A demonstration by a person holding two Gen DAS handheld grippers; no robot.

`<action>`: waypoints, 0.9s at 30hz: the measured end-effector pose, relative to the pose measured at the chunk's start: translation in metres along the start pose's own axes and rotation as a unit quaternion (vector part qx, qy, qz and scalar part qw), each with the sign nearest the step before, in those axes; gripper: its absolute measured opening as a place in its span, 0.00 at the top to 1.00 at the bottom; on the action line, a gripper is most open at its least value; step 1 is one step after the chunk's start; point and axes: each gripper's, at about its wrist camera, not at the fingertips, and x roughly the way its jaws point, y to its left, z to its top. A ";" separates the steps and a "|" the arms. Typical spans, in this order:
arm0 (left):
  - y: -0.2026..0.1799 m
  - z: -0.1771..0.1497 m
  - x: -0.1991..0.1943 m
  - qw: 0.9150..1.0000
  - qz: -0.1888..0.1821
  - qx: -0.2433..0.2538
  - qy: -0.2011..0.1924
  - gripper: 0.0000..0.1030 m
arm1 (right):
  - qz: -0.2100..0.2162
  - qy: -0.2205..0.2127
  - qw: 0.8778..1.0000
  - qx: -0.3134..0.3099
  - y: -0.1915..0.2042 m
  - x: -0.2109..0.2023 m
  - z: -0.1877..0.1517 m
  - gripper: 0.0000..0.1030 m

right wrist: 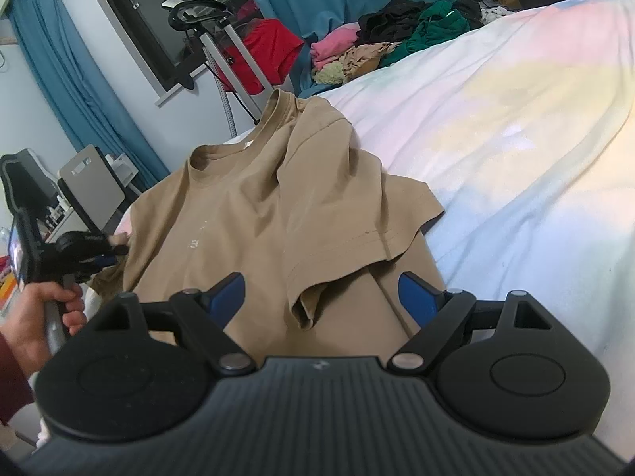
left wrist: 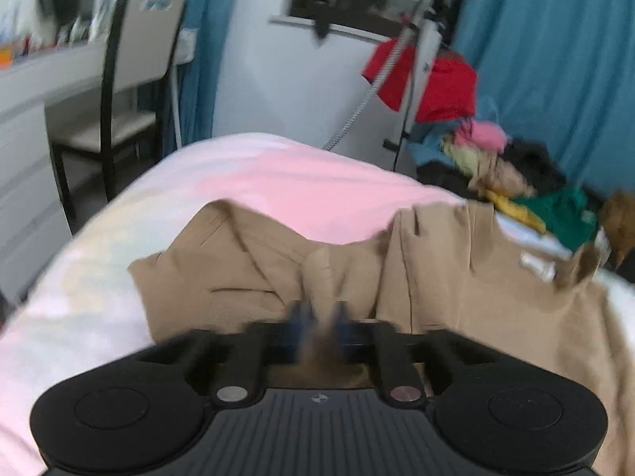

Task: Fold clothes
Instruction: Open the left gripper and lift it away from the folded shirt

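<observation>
A tan T-shirt (right wrist: 254, 214) lies on the pastel bedsheet (right wrist: 496, 127), front up, neck towards the far edge, its right sleeve (right wrist: 357, 246) folded in over the body. My right gripper (right wrist: 321, 297) is open and empty, hovering just above the folded sleeve. My left gripper (left wrist: 319, 317) is shut on a pinch of the shirt's fabric (left wrist: 317, 277); this view is blurred. It also shows in the right wrist view (right wrist: 107, 258), at the shirt's left edge.
A pile of mixed clothes (right wrist: 381, 43) lies at the far end of the bed. A garment steamer stand (right wrist: 222, 47) with a red garment (right wrist: 266, 55) stands beyond the bed. A chair (left wrist: 131, 91) and desk are at left.
</observation>
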 end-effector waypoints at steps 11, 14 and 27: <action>0.070 0.014 -0.056 0.993 0.087 -0.026 -0.073 0.98 | 0.002 -0.007 1.000 -0.001 0.003 -0.004 0.002 0.17; 0.071 0.000 -0.039 0.990 0.133 0.008 -0.045 0.97 | 0.003 -0.010 1.000 -0.010 0.006 -0.005 0.002 0.17; 0.033 -0.023 -0.132 0.993 0.103 0.029 -0.053 0.23 | 0.013 -0.064 0.996 -0.064 0.021 -0.031 0.006 0.17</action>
